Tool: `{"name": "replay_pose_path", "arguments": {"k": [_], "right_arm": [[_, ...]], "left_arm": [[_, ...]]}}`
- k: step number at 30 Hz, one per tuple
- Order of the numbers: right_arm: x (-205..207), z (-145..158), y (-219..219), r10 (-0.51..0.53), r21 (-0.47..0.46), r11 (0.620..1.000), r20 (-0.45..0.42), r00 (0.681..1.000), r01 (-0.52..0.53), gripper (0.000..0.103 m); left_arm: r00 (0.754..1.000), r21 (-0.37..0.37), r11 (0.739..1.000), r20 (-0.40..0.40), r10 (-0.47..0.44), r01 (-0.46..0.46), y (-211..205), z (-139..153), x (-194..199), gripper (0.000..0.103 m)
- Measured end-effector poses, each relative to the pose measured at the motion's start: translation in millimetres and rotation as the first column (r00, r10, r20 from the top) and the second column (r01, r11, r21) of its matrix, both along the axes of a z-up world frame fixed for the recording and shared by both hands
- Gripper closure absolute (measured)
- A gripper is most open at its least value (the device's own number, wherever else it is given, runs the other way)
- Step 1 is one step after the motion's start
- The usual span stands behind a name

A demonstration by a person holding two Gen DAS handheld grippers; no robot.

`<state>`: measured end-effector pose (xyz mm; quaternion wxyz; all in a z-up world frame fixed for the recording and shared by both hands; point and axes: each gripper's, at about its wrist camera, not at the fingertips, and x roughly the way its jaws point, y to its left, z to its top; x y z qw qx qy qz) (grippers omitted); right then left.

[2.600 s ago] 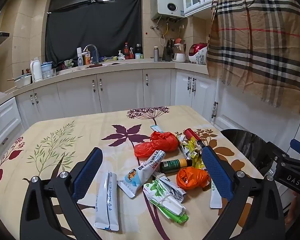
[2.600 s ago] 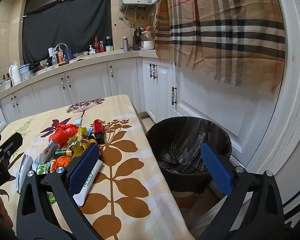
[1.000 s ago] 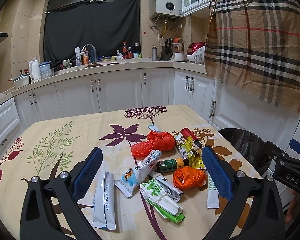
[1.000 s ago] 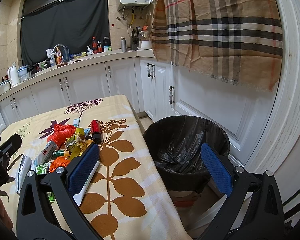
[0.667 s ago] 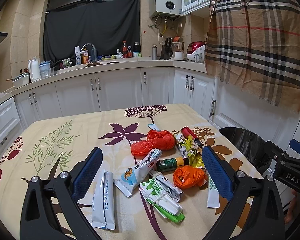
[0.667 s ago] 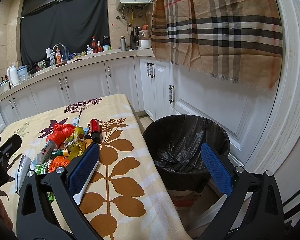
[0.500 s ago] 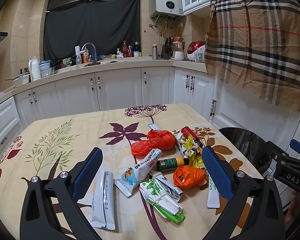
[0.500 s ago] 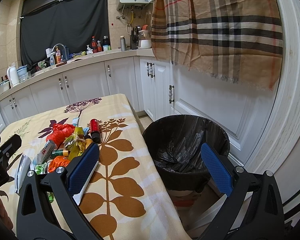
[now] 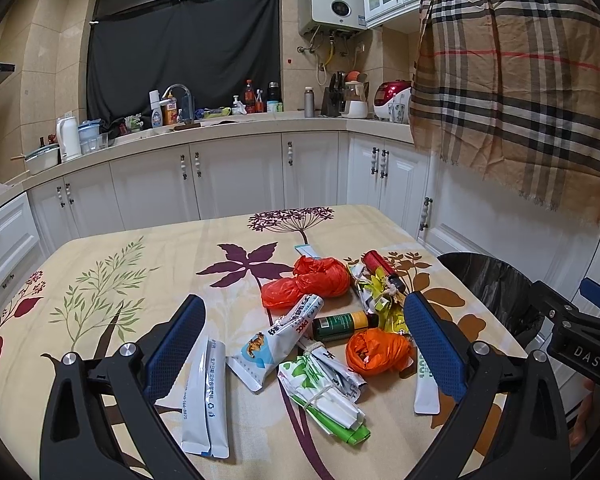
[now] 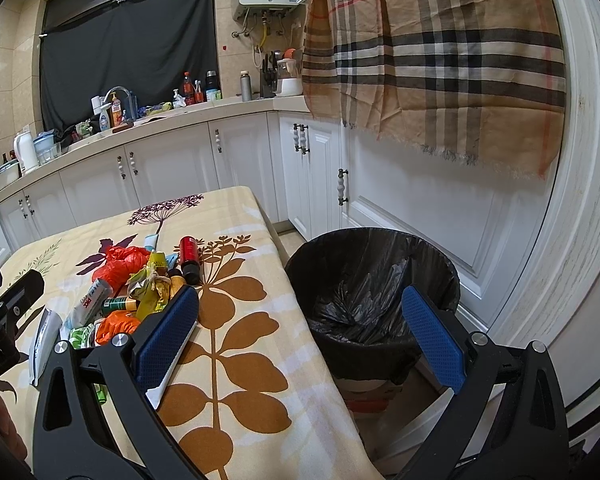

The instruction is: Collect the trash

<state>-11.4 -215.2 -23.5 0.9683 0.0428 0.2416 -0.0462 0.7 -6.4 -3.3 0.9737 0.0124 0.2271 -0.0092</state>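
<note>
- My left gripper (image 9: 302, 346) hangs low in the frame over the floral table (image 9: 140, 264), blue fingers spread wide and gripping nothing
- The trash pile sits centre frame between those fingers: a red plastic bag (image 9: 308, 282), an orange bag (image 9: 376, 352), a green-labelled bottle (image 9: 342, 326), a red bottle (image 9: 380, 266)
- A white pouch (image 9: 278, 340) carries red lettering I can't read with confidence; a long white sachet (image 9: 206, 394) at lower left has small print too fine to read
- My right gripper (image 10: 300, 338), fingers likewise spread and empty, frames the black-lined bin (image 10: 374, 280) at centre right, just beside the table edge
- At the right edge of the left view, the other tool's body reads "DAS"
</note>
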Motion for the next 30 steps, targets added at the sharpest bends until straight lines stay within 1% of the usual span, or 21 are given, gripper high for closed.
{"name": "replay_pose_path", "arguments": {"k": [15,19,25,30], "right_arm": [[0.7,-2.1,0.1,-0.003,0.001,1.0,-0.004,1.0,0.003,0.004],[1.1,-2.7,0.7,-0.002,0.001,1.0,-0.002,1.0,0.002,0.004],[8.5,-3.7,11.6,0.03,0.016,0.999,-0.015,0.999,-0.03,0.004],[20.8,-0.6,29.7,0.083,0.018,0.996,-0.021,0.996,-0.082,0.004]], "left_arm": [[1.0,-0.001,1.0,-0.005,0.003,-0.003,-0.8,-3.0,1.4,0.006],[1.0,-0.011,1.0,-0.022,0.01,-0.01,2.8,-7.5,3.5,0.006],[0.997,-0.012,0.998,-0.04,0.062,-0.063,23.9,-10.2,2.9,0.006],[0.992,-0.017,0.994,-0.062,0.106,-0.108,53.5,-11.2,2.1,0.007]]}}
